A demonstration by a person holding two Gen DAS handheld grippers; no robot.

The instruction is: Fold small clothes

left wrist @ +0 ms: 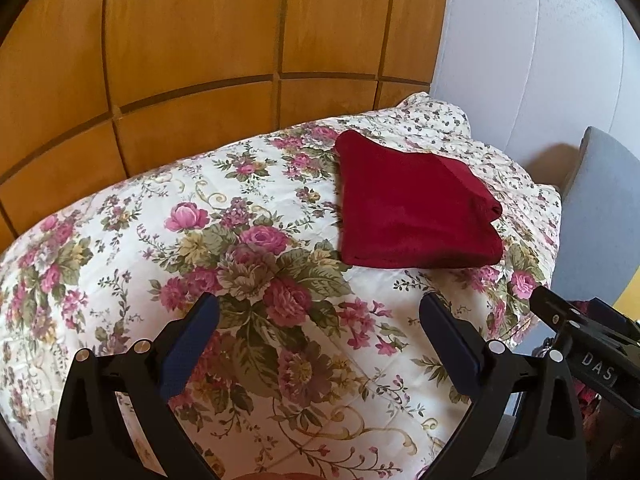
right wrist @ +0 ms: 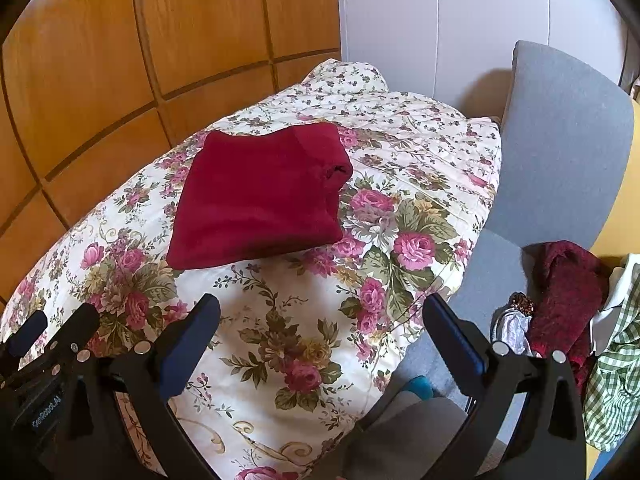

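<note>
Floral quilt (left wrist: 248,264) covers the bed, filling the lower and centre frame in both views; wood panels (left wrist: 180,48) upper left, white wall (right wrist: 440,20) upper right. Grey chair (right wrist: 560,128) at right edge beside the bed, holding a pile: dark red cloth (right wrist: 568,300), green check cloth (right wrist: 612,380), something silvery (right wrist: 510,330). Folded red garment (left wrist: 412,204) lies flat on the quilt, right of centre in left view, left of centre in right view. Left gripper (left wrist: 320,308) spread wide, empty, above the quilt, short of the garment. Right gripper (right wrist: 322,308) spread too, empty, over the quilt edge
</note>
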